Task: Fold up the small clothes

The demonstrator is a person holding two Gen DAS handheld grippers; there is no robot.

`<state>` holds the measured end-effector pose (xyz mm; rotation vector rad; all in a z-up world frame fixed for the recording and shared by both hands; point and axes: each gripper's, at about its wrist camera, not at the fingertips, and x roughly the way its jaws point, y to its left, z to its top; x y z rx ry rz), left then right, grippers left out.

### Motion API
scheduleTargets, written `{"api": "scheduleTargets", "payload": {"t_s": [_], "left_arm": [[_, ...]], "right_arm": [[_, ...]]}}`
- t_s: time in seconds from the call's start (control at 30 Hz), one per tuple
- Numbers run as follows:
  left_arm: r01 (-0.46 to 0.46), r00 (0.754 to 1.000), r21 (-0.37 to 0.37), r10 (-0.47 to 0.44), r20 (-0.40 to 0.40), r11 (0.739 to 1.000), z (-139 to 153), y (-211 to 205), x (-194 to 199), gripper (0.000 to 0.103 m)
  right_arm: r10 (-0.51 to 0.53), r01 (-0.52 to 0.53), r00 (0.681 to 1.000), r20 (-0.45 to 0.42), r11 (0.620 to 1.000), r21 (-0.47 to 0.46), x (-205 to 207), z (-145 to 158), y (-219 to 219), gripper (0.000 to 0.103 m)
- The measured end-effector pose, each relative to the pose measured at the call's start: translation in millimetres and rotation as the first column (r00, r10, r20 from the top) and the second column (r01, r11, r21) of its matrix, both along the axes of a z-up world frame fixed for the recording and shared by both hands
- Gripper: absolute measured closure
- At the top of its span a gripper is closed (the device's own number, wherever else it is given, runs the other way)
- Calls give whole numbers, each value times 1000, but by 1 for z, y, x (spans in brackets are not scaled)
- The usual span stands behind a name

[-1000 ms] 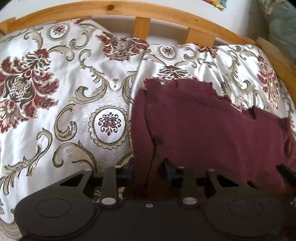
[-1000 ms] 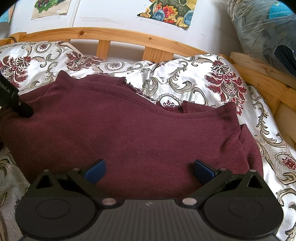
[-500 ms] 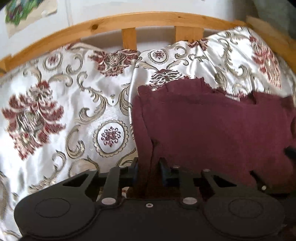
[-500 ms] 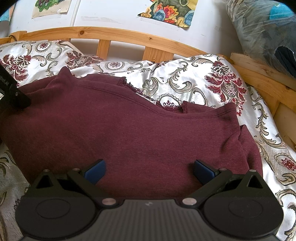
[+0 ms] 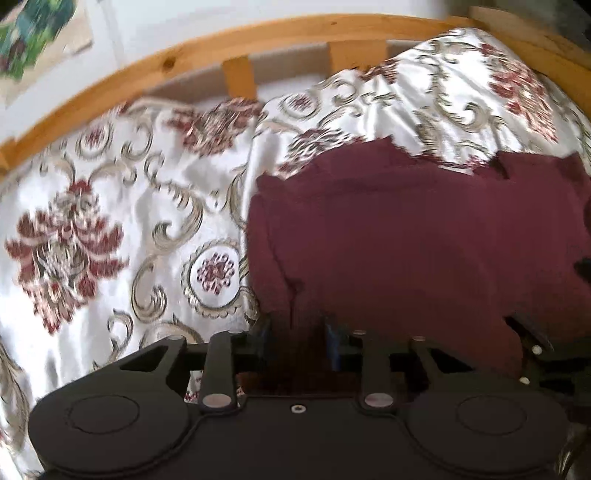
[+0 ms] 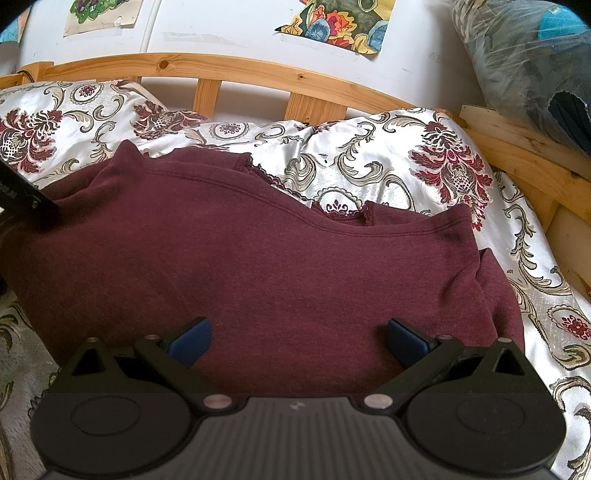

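A maroon sweater (image 6: 266, 251) lies spread on the floral bedspread (image 6: 369, 166). In the left wrist view my left gripper (image 5: 297, 339) is shut on the near left edge of the sweater (image 5: 406, 236), with cloth bunched between the fingers. In the right wrist view my right gripper (image 6: 297, 338) is open, its blue pads (image 6: 190, 338) wide apart just above the sweater's near edge. The left gripper shows as a black shape (image 6: 26, 205) at the sweater's left side.
A wooden slatted headboard (image 6: 258, 77) runs behind the bed, with a wooden side rail (image 6: 524, 155) on the right. Pictures (image 6: 332, 22) hang on the white wall. A plastic-wrapped bundle (image 6: 524, 55) sits at the far right.
My left gripper has closed on the sweater's left edge and lifted and tilted, so its view is blurred. The sweater's left side has risen slightly. The right gripper has not moved.
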<state>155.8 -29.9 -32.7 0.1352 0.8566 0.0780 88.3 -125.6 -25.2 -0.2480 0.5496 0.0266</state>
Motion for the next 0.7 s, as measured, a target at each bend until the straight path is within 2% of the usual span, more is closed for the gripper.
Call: {"api": "scheduleTargets", "payload": {"t_s": [0.03, 0.1, 0.13, 0.37, 0.43, 0.53, 0.6, 0.7], "left_arm": [[-13, 1000, -19, 12, -13, 1000, -2, 4, 2, 70], [-34, 999, -60, 33, -17, 998, -3, 11, 4, 88], [-39, 999, -76, 38, -6, 996, 0, 12, 3, 90], [22, 988, -146, 1, 152, 989, 36, 0, -11, 95], [70, 981, -156, -40, 187, 985, 48, -10, -12, 96], [160, 965, -134, -127, 231, 978, 67, -35, -11, 96], [226, 950, -125, -191, 247, 966, 77, -53, -9, 97], [339, 917, -110, -303, 259, 934, 88, -87, -6, 97]], "right_arm": [[0, 0, 1000, 0, 1000, 0, 0, 0, 0, 0], [0, 0, 1000, -1, 1000, 3, 0, 0, 0, 0], [0, 0, 1000, -3, 1000, 5, 0, 1, 0, 0], [-13, 14, 1000, -12, 999, 48, 1, 19, -13, 0], [-51, 49, 998, 38, 997, 54, -2, 30, -23, 0], [-134, 126, 983, 128, 990, 64, -6, 47, -44, 0], [-190, 179, 966, 174, 981, 76, -7, 56, -61, 0], [-264, 253, 942, 207, 964, 79, -6, 64, -88, 0]]}}
